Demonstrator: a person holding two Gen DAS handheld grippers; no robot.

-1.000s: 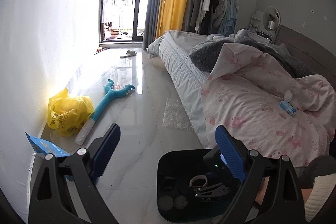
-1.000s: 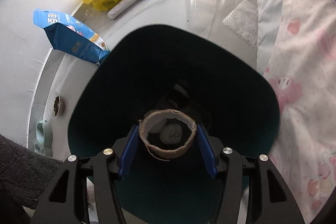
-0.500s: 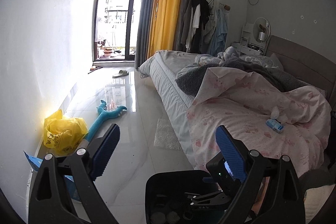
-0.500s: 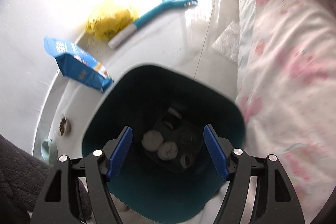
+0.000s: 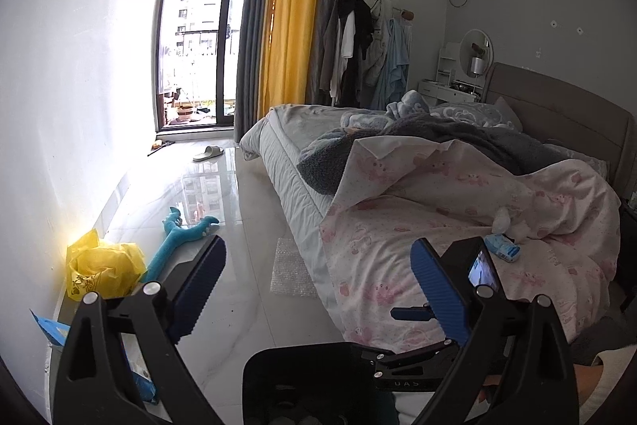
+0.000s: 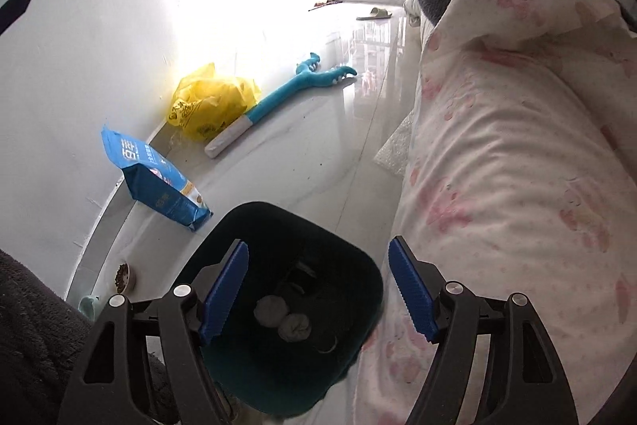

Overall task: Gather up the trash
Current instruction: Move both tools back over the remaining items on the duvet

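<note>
Bedroom floor (image 6: 302,162) — bin (image 6: 239,226), 2 grippers empty.

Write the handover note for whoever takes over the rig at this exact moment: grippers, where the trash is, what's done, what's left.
Left gripper: open, empty, raised and facing the bed.
Right gripper: open, empty, above the bin.
The bin stands on the floor beside the bed; inside it lie two crumpled paper balls and a cardboard ring.
Possibly still to collect: a small blue packet and a crumpled tissue on the pink quilt, a bubble-wrap sheet and a yellow plastic bag on the floor.
</note>
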